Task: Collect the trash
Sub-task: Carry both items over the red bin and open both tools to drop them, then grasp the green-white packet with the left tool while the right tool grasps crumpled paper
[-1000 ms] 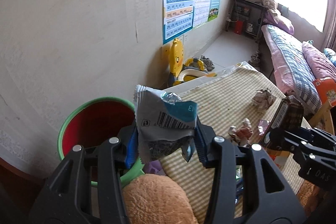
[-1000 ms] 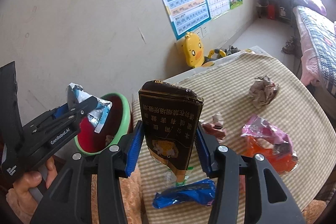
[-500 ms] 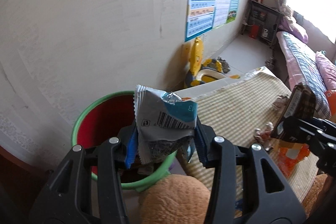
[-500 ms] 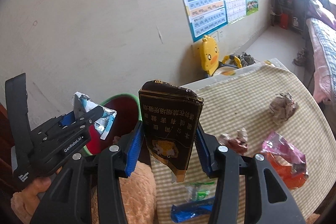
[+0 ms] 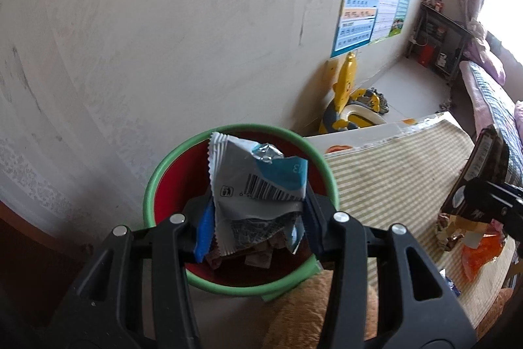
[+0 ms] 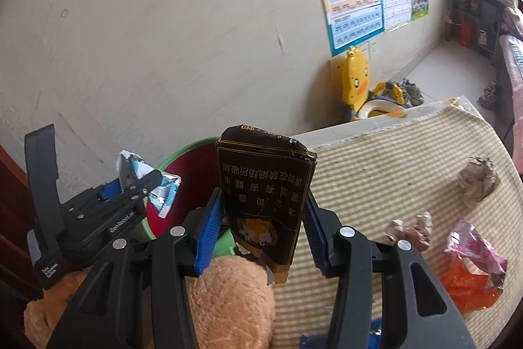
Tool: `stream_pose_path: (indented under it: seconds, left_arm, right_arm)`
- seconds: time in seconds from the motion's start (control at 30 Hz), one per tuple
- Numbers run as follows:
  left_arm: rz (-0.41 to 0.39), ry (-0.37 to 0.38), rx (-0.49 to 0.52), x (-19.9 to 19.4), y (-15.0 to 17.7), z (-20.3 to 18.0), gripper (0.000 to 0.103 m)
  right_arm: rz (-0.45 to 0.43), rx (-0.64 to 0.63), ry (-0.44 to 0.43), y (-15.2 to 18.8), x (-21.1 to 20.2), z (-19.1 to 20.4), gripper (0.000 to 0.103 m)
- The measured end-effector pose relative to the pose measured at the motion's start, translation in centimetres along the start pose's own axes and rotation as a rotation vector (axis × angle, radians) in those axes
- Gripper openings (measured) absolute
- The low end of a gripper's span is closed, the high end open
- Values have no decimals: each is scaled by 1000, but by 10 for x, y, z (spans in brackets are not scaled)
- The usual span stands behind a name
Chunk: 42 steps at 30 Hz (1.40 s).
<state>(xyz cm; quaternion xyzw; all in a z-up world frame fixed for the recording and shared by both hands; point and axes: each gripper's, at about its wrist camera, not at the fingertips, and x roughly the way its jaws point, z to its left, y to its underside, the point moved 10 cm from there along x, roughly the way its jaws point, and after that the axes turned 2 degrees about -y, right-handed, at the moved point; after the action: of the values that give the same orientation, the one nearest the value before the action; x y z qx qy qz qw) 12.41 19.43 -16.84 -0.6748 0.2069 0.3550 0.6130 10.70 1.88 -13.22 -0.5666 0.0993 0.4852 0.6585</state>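
Looking from left to right, I see my left gripper (image 5: pixel 256 226) first, clamped on a crinkled silver and blue wrapper (image 5: pixel 255 185). It hangs right over the open mouth of the red bin (image 5: pixel 242 205) with the green rim, and some scraps lie inside the bin. Next to the bin, on its right, my right gripper (image 6: pixel 261 218) is squeezed on a dark brown packet (image 6: pixel 261 195) with gold writing. Farther right of the bin, a paper ball (image 6: pixel 477 182), a pink wrapper (image 6: pixel 474 247) and an orange wrapper (image 6: pixel 464 287) lie on the striped table (image 6: pixel 392 159).
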Motion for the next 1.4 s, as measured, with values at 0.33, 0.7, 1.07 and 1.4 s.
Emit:
stream_pose_path:
  seconds: [0.33,0.7,1.07,1.4]
  left_arm:
    - [55,-41,-50,28,12,33,44]
    - [127,-70,-85,57,31,57,44]
    - [155,-54,-102,73,36,60,77]
    - [155,-49,-89,67,35,54,77]
  right_arm:
    - [59,-50,-43,-9,45,26,46]
    - [138,-56,-91,-5,95,49,47]
    - [133,-37,-118,-12,110,54,59]
    - [118,-25,-103,-8,98,42,60]
